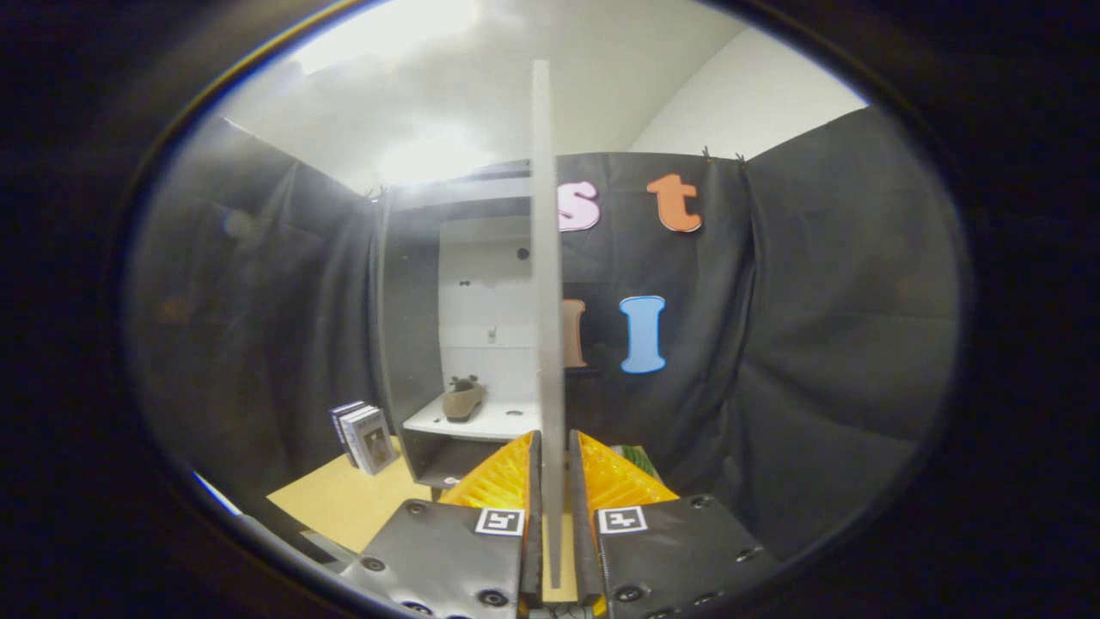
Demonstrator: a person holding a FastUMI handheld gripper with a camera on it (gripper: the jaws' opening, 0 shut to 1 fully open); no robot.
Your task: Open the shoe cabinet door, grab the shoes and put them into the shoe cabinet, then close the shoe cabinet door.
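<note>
Gripper (550,481) fingers sit close together, one on each side of the door (542,258), and they seem to pinch its thin edge. We see the door edge-on, so it looks like a tall, pale, thin board. It stands straight up from between the fingers and reaches high above them. It is swung wide open. Past the fingers, a little to the left of the door, is the cabinet (468,344). It is white inside, with a dark side wall and a dark top. A white shelf (473,423) runs across the lower part of it. One shoe (462,401) stands on that shelf, near the left side. The shoe is tan and has a small dark tuft on top. Under the shelf is a darker space, and what is in there is too dim to tell. The cabinet stands on a light wood desk (344,503). Left of the cabinet, some books (364,437) stand on the desk, leaning a bit. They are just beside the cabinet's side wall but not touching it. Just right of the fingers, something green peeks out low down, too hidden to name. Dark cloth hangs all around, and the ceiling above is bright and white.
</note>
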